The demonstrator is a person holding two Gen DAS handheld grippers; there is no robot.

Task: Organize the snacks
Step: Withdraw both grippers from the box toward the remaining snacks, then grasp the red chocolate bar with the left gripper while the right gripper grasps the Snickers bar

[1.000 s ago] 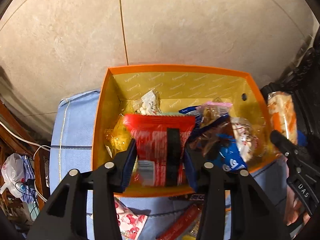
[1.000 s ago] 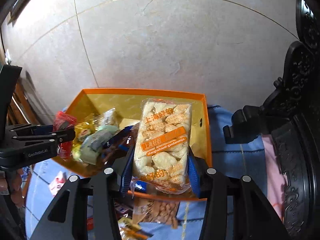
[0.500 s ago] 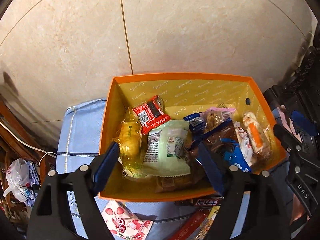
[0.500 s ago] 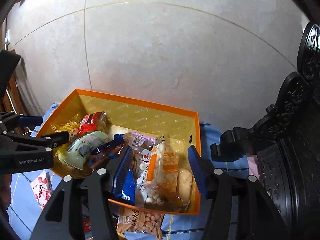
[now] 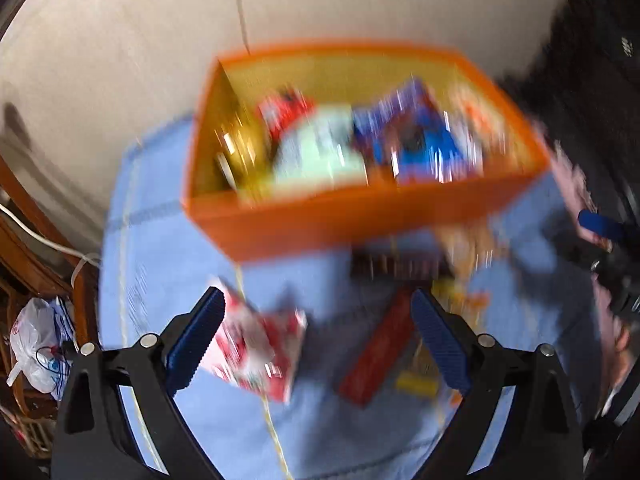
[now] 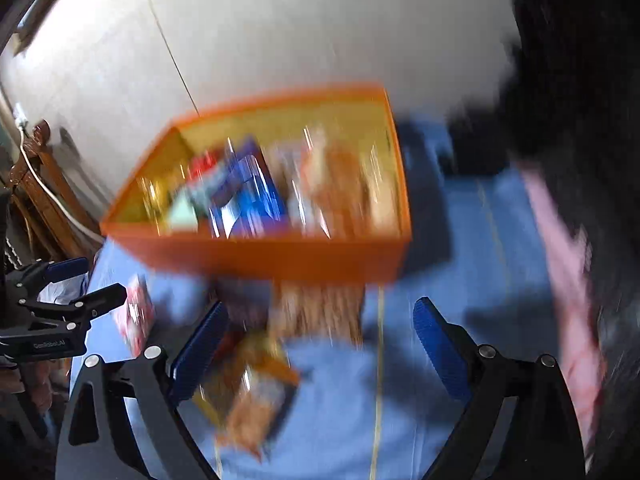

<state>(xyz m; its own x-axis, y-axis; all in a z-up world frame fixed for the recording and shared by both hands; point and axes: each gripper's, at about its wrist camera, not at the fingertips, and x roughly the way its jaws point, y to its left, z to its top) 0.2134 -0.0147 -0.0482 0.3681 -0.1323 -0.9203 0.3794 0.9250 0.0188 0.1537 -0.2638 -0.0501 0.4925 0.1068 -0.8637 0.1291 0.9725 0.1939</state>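
**Snack box inspection: both claws spread, nothing pinched**

Claws first. My left claw (image 5: 316,344) is spread wide and its jaws are opening; nothing is pressed between the blue pads. A red-and-white snack packet (image 5: 260,350) lies on the blue cloth (image 5: 168,248) just beside the left pad, and a long red packet (image 5: 378,354) lies nearer the right pad; neither is gripped. My right claw (image 6: 318,344) is likewise spread, jaws opening, with no item pinched. Below and between its pads lie an orange-brown packet (image 6: 256,396) and a tan packet of nuts or similar (image 6: 320,308); blur prevents a closer reading.

Orange box (image 5: 360,220): stands on the blue cloth at the far side of both views, against a pale tiled wall (image 5: 120,60). Its inside is yellow. It holds a mixed load of snacks: a yellow wrapped item (image 5: 240,148) at the left end, a red packet (image 5: 284,114) behind a pale green packet (image 5: 320,152) in the middle, blue packets (image 5: 424,140) to the right of these, and an orange-and-white packet (image 5: 476,120) at the right end. All are inside the walls; exact contact between them cannot be told through the blur.

A dark packet (image 5: 396,264) lies on the cloth touching or just beside the box's near wall.

Surroundings: wooden furniture (image 5: 24,232) and a white plastic bag (image 5: 32,340) at the left edge; dark carved furniture (image 6: 580,80) at the right. From the right wrist view, my left claw shows at the left edge, spread.
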